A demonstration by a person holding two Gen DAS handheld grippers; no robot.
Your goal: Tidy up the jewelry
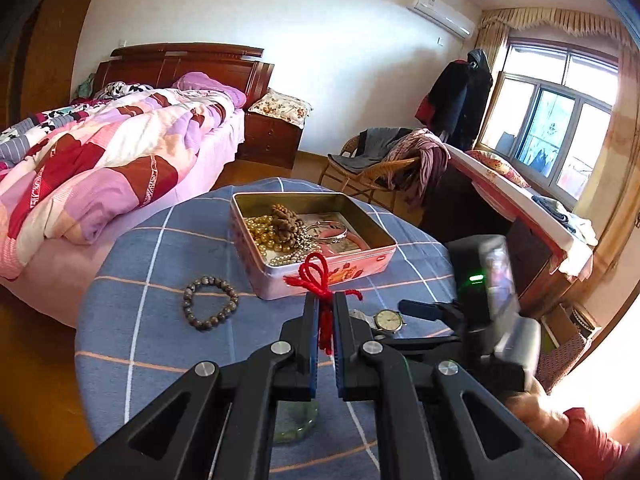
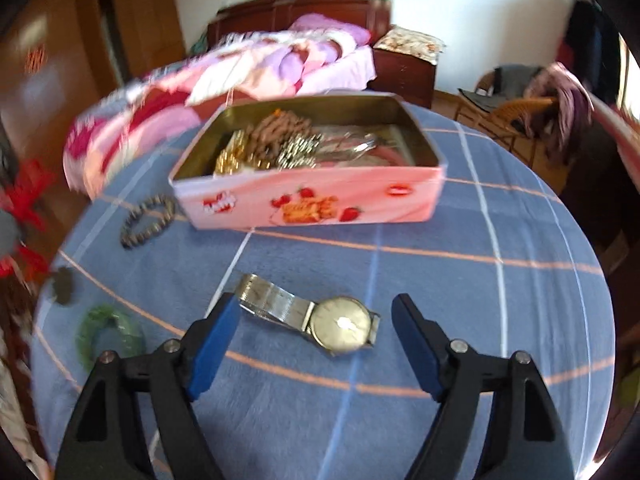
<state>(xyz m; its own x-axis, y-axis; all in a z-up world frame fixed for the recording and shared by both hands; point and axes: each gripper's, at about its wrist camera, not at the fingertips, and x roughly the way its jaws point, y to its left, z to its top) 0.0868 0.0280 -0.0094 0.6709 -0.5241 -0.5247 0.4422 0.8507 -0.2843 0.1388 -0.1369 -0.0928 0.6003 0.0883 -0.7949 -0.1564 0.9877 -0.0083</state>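
Left gripper jaws clamp the red cord; right gripper jaws wide astride the watch — flat case may slip; cord may snag the tin rim.

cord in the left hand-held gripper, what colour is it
Red: a knotted red cord pinched in the left hand-held gripper, clearest in the left wrist view.

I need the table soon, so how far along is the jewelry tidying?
Partly done. The tin already holds pearl strands, a knobbly bead string and bangles. In hand: the left tongs are shut on a red cord; the right tongs stand open around the watch. Left on the cloth: the watch, the dark bead bracelet and a green bangle.
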